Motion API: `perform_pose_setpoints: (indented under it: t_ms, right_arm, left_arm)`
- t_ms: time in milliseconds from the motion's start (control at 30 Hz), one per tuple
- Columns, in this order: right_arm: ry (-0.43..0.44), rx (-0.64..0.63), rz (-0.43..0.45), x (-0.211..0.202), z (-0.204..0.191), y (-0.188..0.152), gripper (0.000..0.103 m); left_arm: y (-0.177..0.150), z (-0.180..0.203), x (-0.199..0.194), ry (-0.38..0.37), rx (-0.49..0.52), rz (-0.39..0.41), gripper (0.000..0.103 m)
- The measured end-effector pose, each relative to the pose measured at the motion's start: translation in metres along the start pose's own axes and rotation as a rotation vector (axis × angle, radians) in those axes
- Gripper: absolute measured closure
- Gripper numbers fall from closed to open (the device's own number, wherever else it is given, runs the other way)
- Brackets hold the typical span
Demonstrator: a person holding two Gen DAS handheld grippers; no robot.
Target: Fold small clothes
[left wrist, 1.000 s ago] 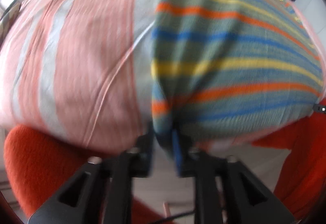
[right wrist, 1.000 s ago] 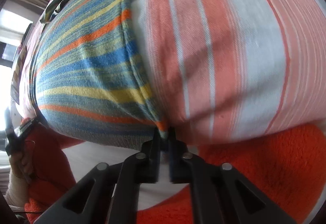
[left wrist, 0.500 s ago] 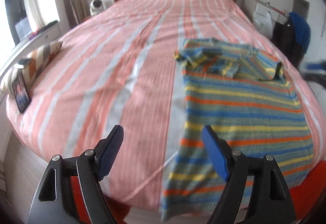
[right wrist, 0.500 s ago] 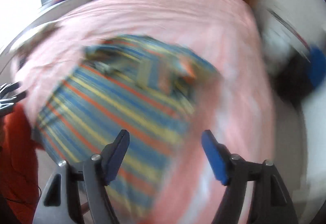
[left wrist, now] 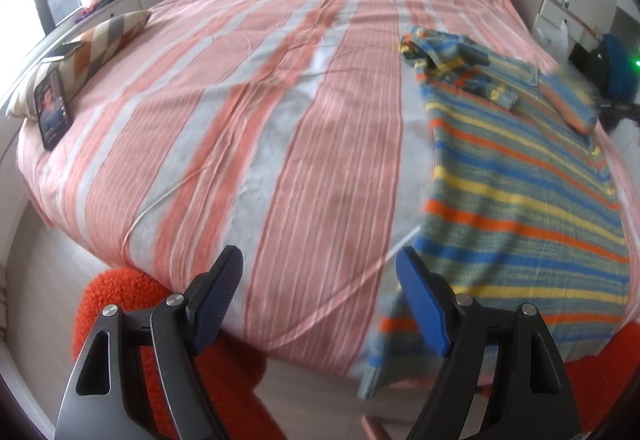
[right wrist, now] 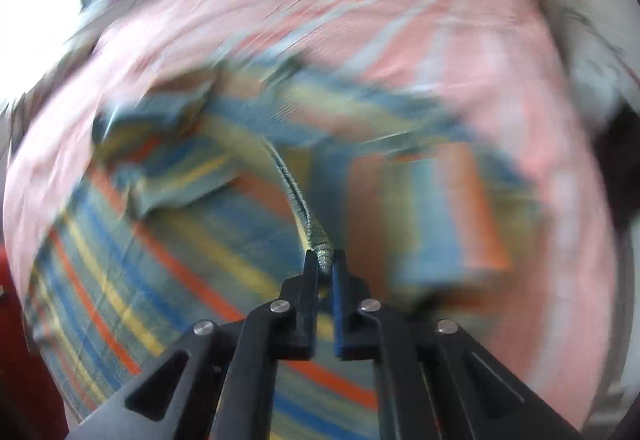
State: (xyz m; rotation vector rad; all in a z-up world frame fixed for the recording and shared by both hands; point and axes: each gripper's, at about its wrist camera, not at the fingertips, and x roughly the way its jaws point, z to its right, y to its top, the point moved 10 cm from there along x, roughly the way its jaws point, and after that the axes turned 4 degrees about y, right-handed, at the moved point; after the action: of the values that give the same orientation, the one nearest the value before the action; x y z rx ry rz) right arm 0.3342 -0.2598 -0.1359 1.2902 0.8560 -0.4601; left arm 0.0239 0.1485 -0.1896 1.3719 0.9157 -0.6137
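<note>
From the left wrist we see our left gripper (left wrist: 318, 300) with its blue-padded jaws spread wide and nothing between them; a second ago they were pinched on the hem of the blue, yellow and orange striped knit shirt (left wrist: 520, 175). Half a second ago they were already apart, so the release is done. The shirt now lies flat on the right side of the pink-and-grey striped bedsheet (left wrist: 248, 111), its hem hanging over the near edge of the bed, sleeves bunched at the far end. A phone with a lit screen (left wrist: 52, 107) leans on a striped cushion (left wrist: 104, 39) at the left edge.

From the right wrist, badly blurred by motion, our right gripper (right wrist: 322, 264) has gone from gaping half a second ago to clamped on a thin ridge of the shirt's fabric (right wrist: 298, 207). We judge the spreading finished and a sleeve or side fold starting.
</note>
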Motion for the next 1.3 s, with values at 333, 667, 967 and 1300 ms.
perform_pose_setpoints:
  t_ms: [333,667,967,1300]
  right_arm:
    - [-0.312,0.465,0.058,-0.137,0.271,-0.105,0.098]
    - [-0.114,0.852,-0.021,-0.074,0.273,-0.232,0.098]
    - [0.164,1.096,0.172,-0.085,0.294,-0.241,0.066]
    - [0.335,1.263,0.191,-0.031,0.324,-0.222,0.065]
  left_arm:
    - [-0.006,0.025,0.005,-0.017,0.041,-0.03,0.022]
    - [-0.004,0.02,-0.01,0.036,0.07,-0.003,0.022]
    - [-0.008,0.018,0.0,0.059,0.066,-0.03,0.022]
    - [0.0,0.047,-0.006,0.087,0.148,-0.01,0.022]
